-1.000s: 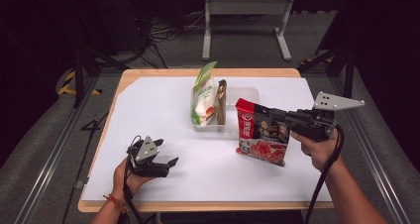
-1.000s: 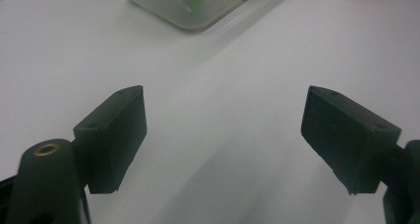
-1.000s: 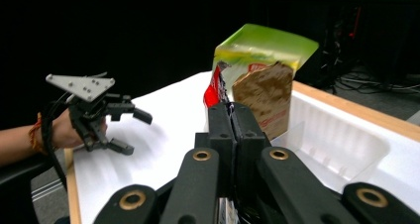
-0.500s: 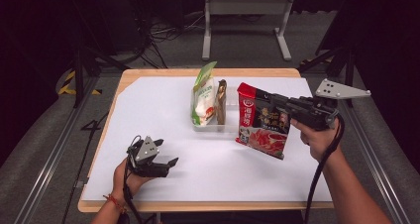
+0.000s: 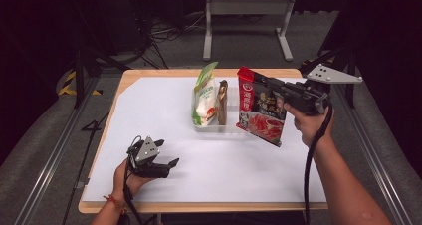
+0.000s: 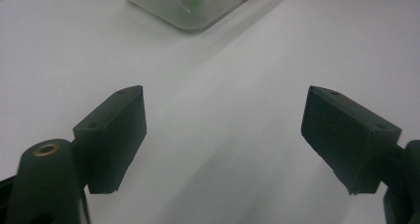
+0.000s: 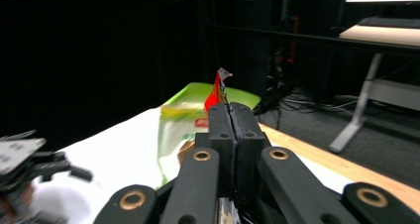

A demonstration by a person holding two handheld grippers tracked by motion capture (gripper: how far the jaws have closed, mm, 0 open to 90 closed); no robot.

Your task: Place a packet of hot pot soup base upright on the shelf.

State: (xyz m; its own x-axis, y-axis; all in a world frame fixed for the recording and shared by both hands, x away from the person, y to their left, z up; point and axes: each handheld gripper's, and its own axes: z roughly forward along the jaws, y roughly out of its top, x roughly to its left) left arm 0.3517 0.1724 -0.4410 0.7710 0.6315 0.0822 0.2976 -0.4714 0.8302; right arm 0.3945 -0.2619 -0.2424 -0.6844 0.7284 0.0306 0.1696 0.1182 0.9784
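Note:
A red snack packet (image 5: 261, 108) hangs in the air over the right end of a clear plastic bin (image 5: 211, 126), with my right gripper (image 5: 266, 89) shut on its upper part. In the right gripper view the jaws press together on the packet's red top edge (image 7: 218, 87). A green-and-white bag (image 5: 204, 94) and a brown bar (image 5: 222, 101) stand upright in the bin. My left gripper (image 5: 168, 162) rests on the white table cover (image 5: 149, 105) near the front left, open, with nothing between its fingertips (image 6: 116, 135).
The table's wooden edge (image 5: 199, 206) runs along the front. Metal rails (image 5: 45, 165) flank the table on the floor. A white frame stand (image 5: 246, 21) and cables lie behind the table. In the right gripper view the left gripper (image 7: 34, 169) appears blurred at lower left.
My right gripper has lifted the red packet off the table and carried it up and away toward the bin. The left gripper has stayed where it was.

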